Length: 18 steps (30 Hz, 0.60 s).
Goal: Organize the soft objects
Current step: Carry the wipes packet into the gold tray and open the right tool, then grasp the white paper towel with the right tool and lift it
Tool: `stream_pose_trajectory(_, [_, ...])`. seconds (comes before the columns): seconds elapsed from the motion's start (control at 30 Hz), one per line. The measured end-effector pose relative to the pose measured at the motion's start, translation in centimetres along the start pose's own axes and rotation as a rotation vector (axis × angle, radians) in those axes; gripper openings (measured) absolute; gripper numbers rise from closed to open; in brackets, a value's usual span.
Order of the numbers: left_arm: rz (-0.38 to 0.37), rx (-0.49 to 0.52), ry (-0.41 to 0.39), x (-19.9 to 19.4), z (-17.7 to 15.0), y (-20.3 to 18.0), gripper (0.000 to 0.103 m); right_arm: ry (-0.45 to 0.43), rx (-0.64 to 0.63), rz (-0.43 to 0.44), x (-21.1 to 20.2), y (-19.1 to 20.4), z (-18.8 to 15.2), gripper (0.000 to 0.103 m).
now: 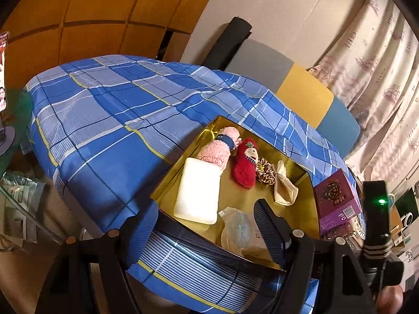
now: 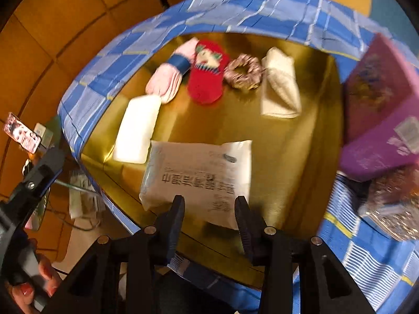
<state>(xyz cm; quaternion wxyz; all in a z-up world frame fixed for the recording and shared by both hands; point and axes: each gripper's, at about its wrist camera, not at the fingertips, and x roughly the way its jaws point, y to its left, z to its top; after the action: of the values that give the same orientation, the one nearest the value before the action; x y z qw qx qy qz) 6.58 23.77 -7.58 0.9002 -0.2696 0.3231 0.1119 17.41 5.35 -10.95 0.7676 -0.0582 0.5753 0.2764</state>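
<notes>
The gold tray point(image 2: 301, 157) held a fuzzy pink sock point(image 2: 167, 83), red sock point(image 2: 207, 78), scrunchie point(image 2: 243, 72), and a mask packet point(image 2: 199, 172) at six o'clock. Right tongs point(image 2: 209, 209) gaped narrowly above it; left tongs point(image 1: 199, 225) gaped wide.

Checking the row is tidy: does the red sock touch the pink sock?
Touching. In the right wrist view the red sock presses against the pink sock at its blue band, no tray showing between.

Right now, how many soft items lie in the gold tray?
6: white foam block left, pink fuzzy sock, red knitted sock, patterned scrunchie, cream folded cloth along the back, white plastic packet front.
</notes>
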Motion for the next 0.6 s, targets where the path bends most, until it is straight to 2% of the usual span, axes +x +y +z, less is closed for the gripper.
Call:
stream_pose_trajectory(0.13, [0.008,-0.023,0.010,0.2,0.0,0.5,0.076,0.002,0.009,0.009,1.7,0.6,1.5,0.040])
stream_pose_trajectory(0.33, [0.017,-0.009,0.023,0.7,-0.2,0.4,0.076,-0.090,0.056,0.085,3.0,1.1,3.7,0.040])
stream_pose_trajectory(0.47, [0.014,-0.002,0.031,0.8,-0.5,0.2,0.076,-0.217,0.103,0.172,0.1,0.7,3.5,0.041])
stream_pose_trajectory(0.6, [-0.008,0.014,0.049,1.0,-0.9,-0.4,0.076,-0.312,0.017,0.134,-4.3,1.6,1.6,0.044])
